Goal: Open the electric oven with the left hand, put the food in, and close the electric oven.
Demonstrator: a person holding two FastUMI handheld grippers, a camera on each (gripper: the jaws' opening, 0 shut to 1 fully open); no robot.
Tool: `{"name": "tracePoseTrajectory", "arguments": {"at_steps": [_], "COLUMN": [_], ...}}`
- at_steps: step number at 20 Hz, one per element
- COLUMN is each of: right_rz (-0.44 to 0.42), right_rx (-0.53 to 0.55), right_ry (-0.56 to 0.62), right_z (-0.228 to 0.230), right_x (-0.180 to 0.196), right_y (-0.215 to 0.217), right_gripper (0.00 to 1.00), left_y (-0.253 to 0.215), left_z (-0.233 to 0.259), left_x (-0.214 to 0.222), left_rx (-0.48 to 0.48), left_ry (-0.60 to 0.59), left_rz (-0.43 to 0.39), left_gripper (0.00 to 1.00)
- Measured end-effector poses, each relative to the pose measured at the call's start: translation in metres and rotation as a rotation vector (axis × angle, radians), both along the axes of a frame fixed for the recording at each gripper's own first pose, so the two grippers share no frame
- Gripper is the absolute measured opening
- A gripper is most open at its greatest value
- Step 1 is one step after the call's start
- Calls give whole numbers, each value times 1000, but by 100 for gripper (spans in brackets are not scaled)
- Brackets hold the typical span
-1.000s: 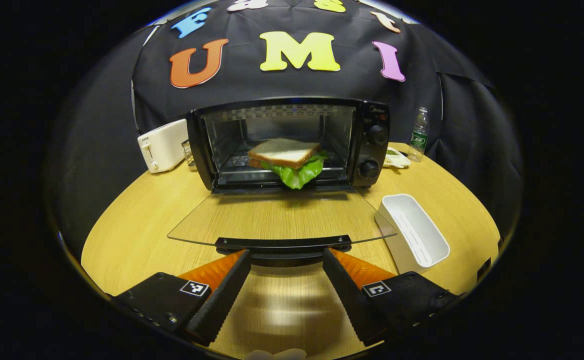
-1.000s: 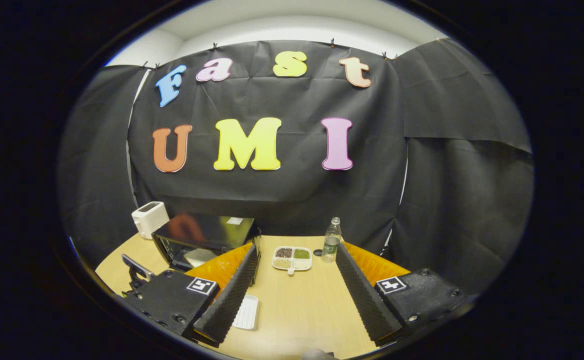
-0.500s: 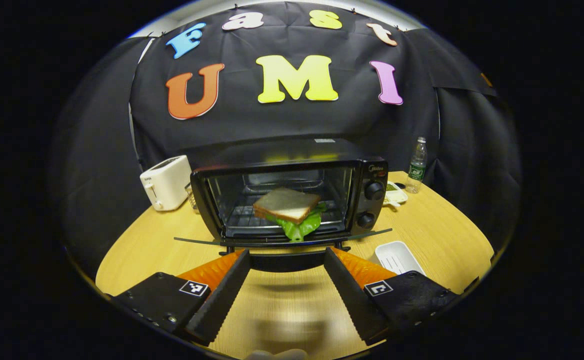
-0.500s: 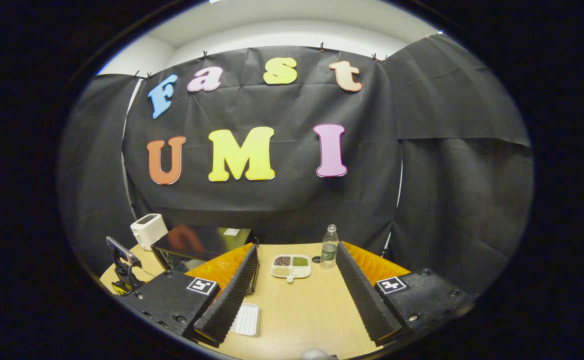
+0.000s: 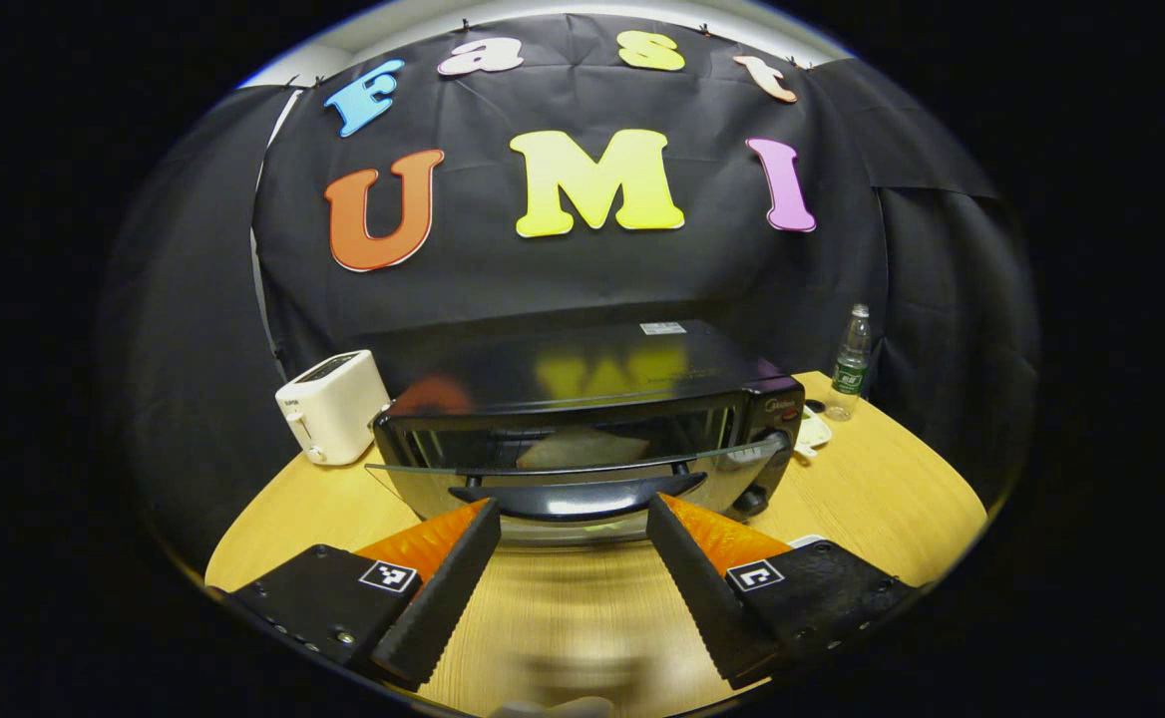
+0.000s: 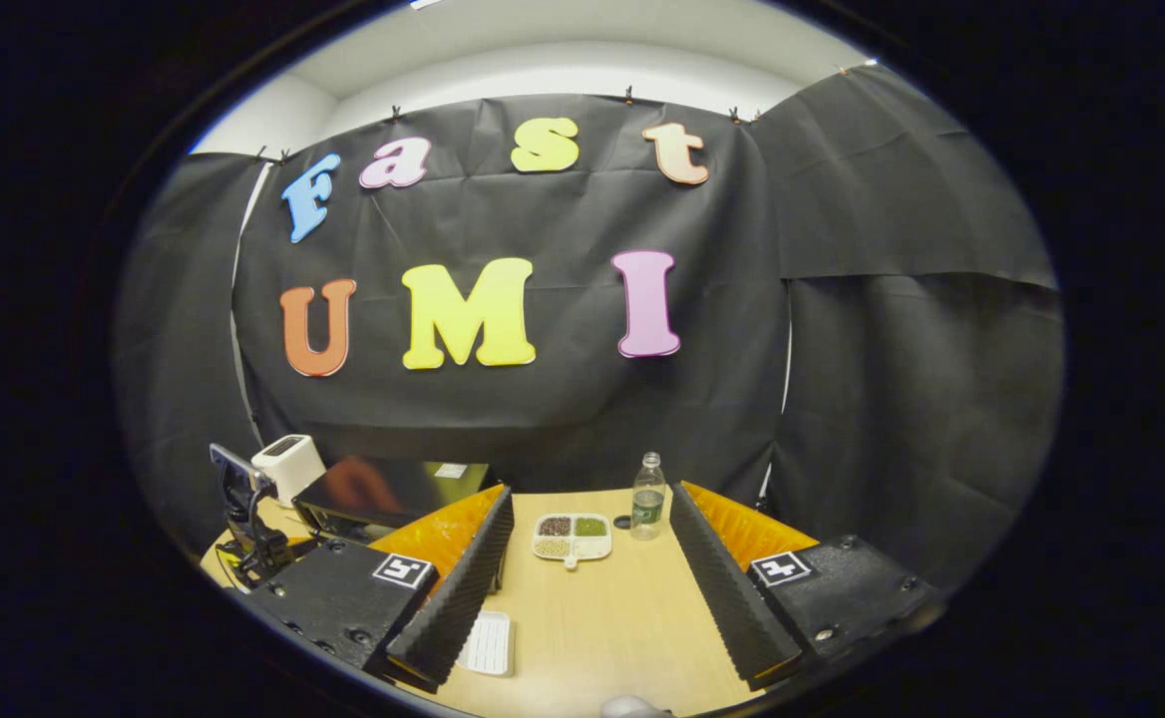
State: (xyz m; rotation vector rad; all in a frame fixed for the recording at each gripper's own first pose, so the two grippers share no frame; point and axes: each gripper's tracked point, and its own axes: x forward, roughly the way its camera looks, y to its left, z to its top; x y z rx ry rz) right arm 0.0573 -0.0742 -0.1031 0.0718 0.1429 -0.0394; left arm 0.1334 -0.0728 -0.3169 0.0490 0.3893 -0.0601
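Toaster [image 5: 331,404]: standing just left of the electric oven [image 5: 582,399], apart from it.
Oven door [image 5: 582,479]: tilting most of the way up, not yet shut; top edge hanging out from the oven front.
Door handle [image 5: 578,499]: lying across the left gripper's [image 5: 571,519] fingertips; contact probable, not certain.
Left gripper fingers: standing apart, clamping nothing; apparently nudging the handle from below and in front.
Food: sandwich [image 5: 582,449] sitting inside the oven, dimly visible through the glass door.
White tray [image 6: 490,643]: lying on the table [image 5: 872,489] right of the oven, near the front edge.
Sectioned dish [image 6: 571,536]: sitting right of the oven, towards the back wall.
Bottle [image 5: 851,361]: standing upright right of the oven, beyond the dish.
Right gripper [image 6: 592,588]: hovering right of the oven, fingers spread, gripping nothing.
Stage, by judgement: closing, final push pending.
Risk: handle slipping off the open fingertips, door dropping back down onto the table.
Risk: pushing too hard, light oven sliding back towards the wall instead of latching.
Risk: lettuce possibly overhanging the rack, catching in the door gap; not clearly visible.
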Motion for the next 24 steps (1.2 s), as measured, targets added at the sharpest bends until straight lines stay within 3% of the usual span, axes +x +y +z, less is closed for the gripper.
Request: {"name": "tracePoseTrajectory", "arguments": {"at_steps": [5, 11, 21, 24], "right_rz": [-10, -1, 49, 71], "right_rx": [-1, -3, -20, 1], "right_ry": [-2, -19, -92, -117], "right_z": [3, 12, 46, 58], "right_x": [1, 1, -4, -8], "right_y": [0, 5, 39, 55], "right_gripper": [95, 96, 95, 100], "left_y": [5, 7, 52, 64], "left_z": [6, 41, 208, 248], "left_x": [25, 22, -32, -56], "left_rx": [16, 16, -33, -49], "left_ry": [-22, -80, -297, -334], "left_rz": [0, 3, 69, 77], "left_gripper": [97, 97, 97, 97]}}
